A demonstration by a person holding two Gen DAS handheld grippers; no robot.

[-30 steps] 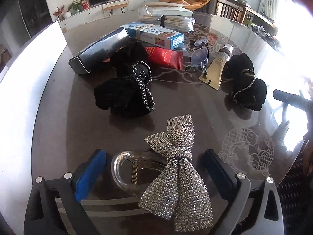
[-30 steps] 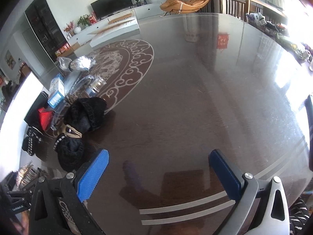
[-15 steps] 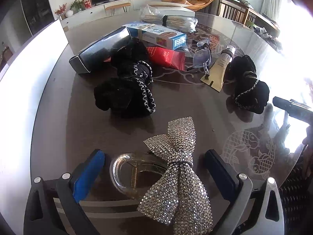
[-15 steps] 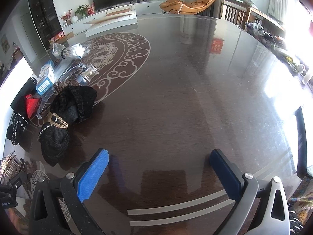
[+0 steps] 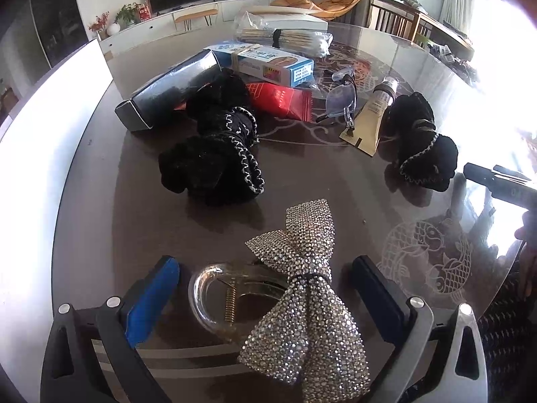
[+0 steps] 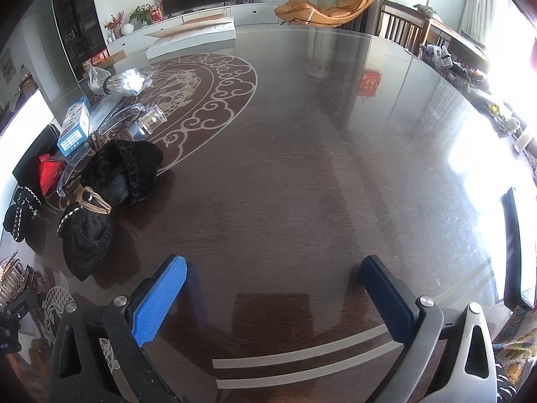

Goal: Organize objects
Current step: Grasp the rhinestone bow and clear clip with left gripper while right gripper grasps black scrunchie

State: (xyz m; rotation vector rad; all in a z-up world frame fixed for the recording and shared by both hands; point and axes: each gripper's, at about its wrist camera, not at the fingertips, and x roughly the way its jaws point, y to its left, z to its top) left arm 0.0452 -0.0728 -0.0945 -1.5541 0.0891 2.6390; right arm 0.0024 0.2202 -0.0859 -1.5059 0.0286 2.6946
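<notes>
A rhinestone bow hair clip [image 5: 303, 288] with a clear plastic clamp [image 5: 214, 299] lies on the table between the fingers of my open left gripper [image 5: 265, 288], which is not closed on it. Beyond it lie a black bow with silver trim [image 5: 218, 154] and a second black bow [image 5: 423, 147], the latter also in the right wrist view [image 6: 110, 188]. My right gripper [image 6: 273, 288] is open and empty over bare table.
Behind the bows lie a dark box [image 5: 167, 94], a blue-white box [image 5: 265, 63], a red packet [image 5: 278, 100], glasses [image 5: 342, 97], a cream tube [image 5: 372, 117] and bagged sticks [image 5: 285, 37]. The round glass-topped table [image 6: 335, 168] stretches to the right.
My left gripper stays around the rhinestone clip with only a slight shift. My right gripper has swung so the black bow sits further up and right in its view.
</notes>
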